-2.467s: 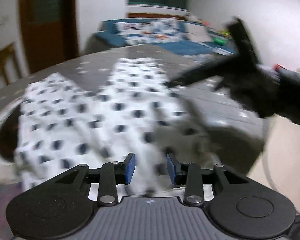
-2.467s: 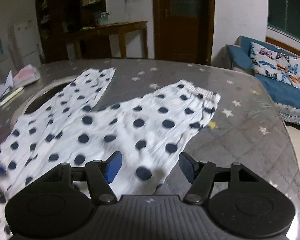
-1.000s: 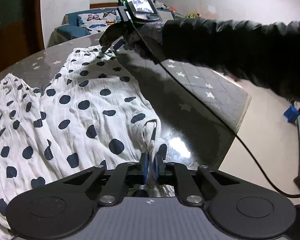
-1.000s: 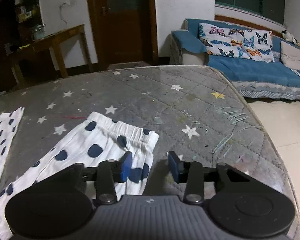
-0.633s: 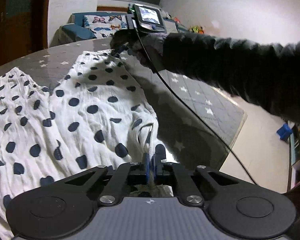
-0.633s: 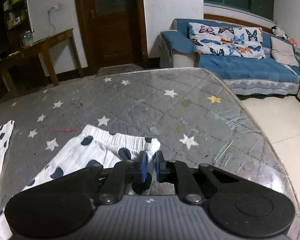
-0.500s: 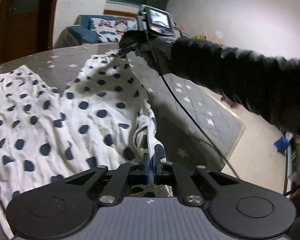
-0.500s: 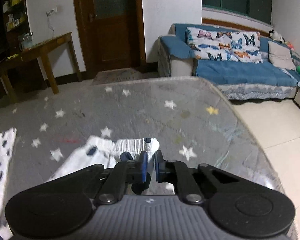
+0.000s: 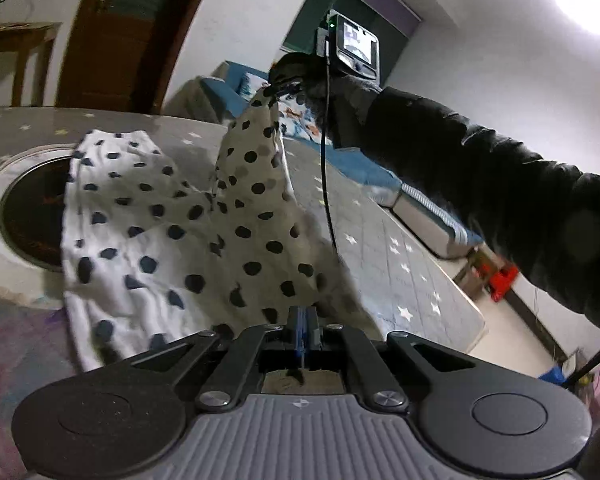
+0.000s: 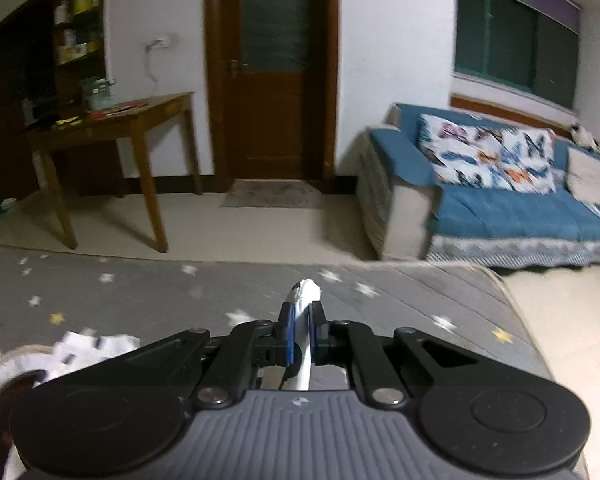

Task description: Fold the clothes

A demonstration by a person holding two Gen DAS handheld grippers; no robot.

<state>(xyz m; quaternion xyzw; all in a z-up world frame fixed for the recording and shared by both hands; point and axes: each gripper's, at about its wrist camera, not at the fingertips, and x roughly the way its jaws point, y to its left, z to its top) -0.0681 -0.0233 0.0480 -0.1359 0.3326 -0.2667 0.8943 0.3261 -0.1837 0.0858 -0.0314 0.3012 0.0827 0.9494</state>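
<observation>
White polka-dot trousers [image 9: 172, 220] lie partly on the grey star-patterned table [image 9: 400, 264]. My left gripper [image 9: 305, 322] is shut on the near edge of one leg. My right gripper [image 10: 303, 320] is shut on the waistband corner [image 10: 306, 292] and holds it high above the table; in the left wrist view it shows far off [image 9: 284, 90], with the raised leg hanging stretched between both grippers. The other leg [image 9: 112, 152] rests flat on the table and shows in the right wrist view [image 10: 96, 344].
A round dark recess with a white rim [image 9: 28, 216] sits in the table under the trousers' left side. The table edge [image 10: 516, 320] drops to the floor on the right. A blue sofa [image 10: 512, 204] and a wooden side table [image 10: 112, 120] stand beyond.
Both grippers closed on the trouser leg and lifted it. The right gripper rose well above the table, pulling the leg up off the surface and toward the other leg.
</observation>
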